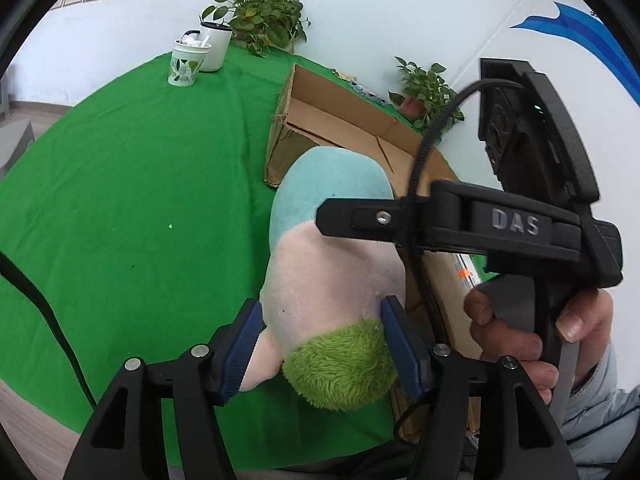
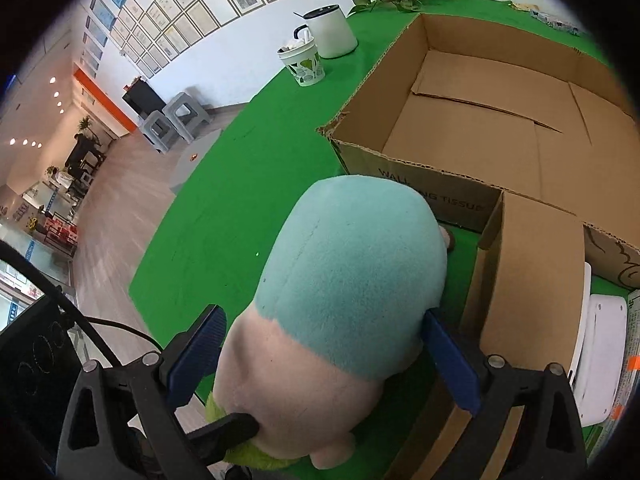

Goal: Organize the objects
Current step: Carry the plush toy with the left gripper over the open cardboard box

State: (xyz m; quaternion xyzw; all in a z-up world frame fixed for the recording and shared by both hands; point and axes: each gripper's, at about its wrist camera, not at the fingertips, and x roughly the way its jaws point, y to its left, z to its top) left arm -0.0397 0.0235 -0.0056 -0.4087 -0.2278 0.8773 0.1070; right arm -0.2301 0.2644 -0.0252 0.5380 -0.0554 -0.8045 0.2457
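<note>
A plush toy (image 1: pixel 324 264) with a teal, pale pink and fuzzy green body is held over the green table, just in front of an open cardboard box (image 1: pixel 340 120). My left gripper (image 1: pixel 320 332) is shut on its pink and green end. My right gripper (image 2: pixel 324 344) is shut on its middle, with the teal part (image 2: pixel 356 256) pointing toward the box (image 2: pixel 500 128). The right gripper body and the hand holding it show at the right of the left wrist view (image 1: pixel 520 232). The box looks empty inside.
A patterned cup (image 2: pixel 306 64) and a white mug (image 2: pixel 334 32) stand at the table's far edge beside a potted plant (image 1: pixel 264 12). A second plant (image 1: pixel 428 92) sits behind the box. A box flap (image 2: pixel 528 280) and white items (image 2: pixel 600 352) lie at right.
</note>
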